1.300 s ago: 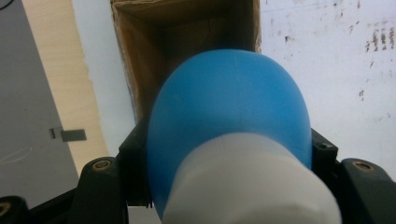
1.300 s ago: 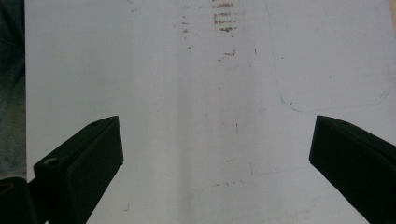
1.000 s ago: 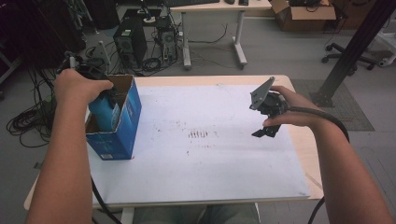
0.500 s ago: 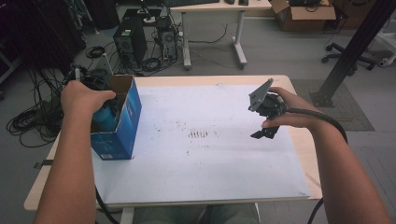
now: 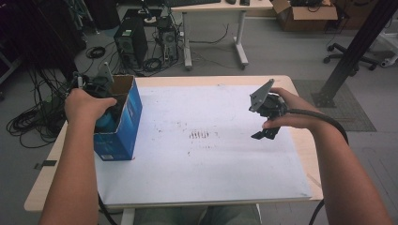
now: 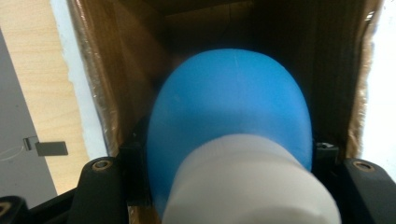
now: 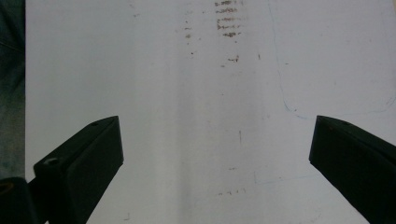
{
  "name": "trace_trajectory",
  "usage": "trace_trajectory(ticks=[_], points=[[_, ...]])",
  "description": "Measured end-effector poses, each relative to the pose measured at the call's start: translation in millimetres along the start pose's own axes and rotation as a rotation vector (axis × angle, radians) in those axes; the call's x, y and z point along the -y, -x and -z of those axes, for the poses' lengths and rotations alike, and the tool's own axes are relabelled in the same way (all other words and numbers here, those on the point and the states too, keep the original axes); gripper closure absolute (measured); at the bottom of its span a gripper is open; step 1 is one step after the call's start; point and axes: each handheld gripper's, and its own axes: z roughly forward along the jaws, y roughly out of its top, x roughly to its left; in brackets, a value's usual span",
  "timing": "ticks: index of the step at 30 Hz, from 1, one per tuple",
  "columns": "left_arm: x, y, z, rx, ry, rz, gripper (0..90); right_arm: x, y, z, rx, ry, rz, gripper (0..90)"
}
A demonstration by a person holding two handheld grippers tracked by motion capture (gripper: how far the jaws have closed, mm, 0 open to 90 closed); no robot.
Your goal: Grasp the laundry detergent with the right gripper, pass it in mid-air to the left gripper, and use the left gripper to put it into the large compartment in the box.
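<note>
High view first: my left gripper [image 5: 101, 101] is down in the mouth of the blue box [image 5: 123, 133], which stands at the left edge of the white sheet [image 5: 202, 159]. A bit of the blue bottle [image 5: 107, 121] shows under my left hand, inside the box. My right gripper [image 5: 266, 123] hangs over the sheet's right side, well apart from the box, so the left hand is the one on the job.

Left gripper view: my jaws are clamped on the blue bottle [image 6: 229, 112] near its white cap [image 6: 252, 182], and its long axis runs straight away from me, rounded base first, into the brown cardboard walls [image 6: 116, 79] on either side. I judge the way in is straight on.

Right gripper view: my jaws stand wide apart over the bare white sheet [image 7: 187, 116], holding nothing.
</note>
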Motion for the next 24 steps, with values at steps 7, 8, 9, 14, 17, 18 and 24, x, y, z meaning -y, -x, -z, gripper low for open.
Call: trace_trajectory(ticks=[7, 8, 9, 14, 17, 18, 24], points=[[-0.8, 0.6, -9.8, 0.001, -0.008, -0.006, 37.7, -0.2, -0.4, -0.7, -0.004, -0.006, -0.003, 2.9], [-0.9, 0.6, -10.1, 0.001, -0.003, -0.006, 37.7, 0.0, -0.4, -1.1, -0.003, -0.003, -0.002, 2.9], [-0.9, 0.6, -10.3, 0.001, -0.002, -0.006, 37.7, 0.1, -0.3, -1.0, -0.003, -0.006, -0.002, 2.9], [-1.7, 1.0, -10.9, -0.002, 0.004, -0.002, 37.6, 0.1, -0.3, -2.5, -0.003, -0.003, -0.004, 2.9], [-1.8, 0.3, -11.2, -0.001, 0.004, -0.001, 37.6, -0.5, -0.6, -3.2, -0.004, -0.003, -0.002, 2.9], [-1.8, 0.2, -11.3, -0.001, 0.005, -0.001, 37.7, -0.5, -0.5, -3.0, -0.006, -0.005, -0.001, 2.9], [-1.4, -0.1, -11.7, -0.003, 0.006, 0.000, 37.6, 0.5, -0.6, -1.5, -0.002, -0.002, -0.005, 2.9]])
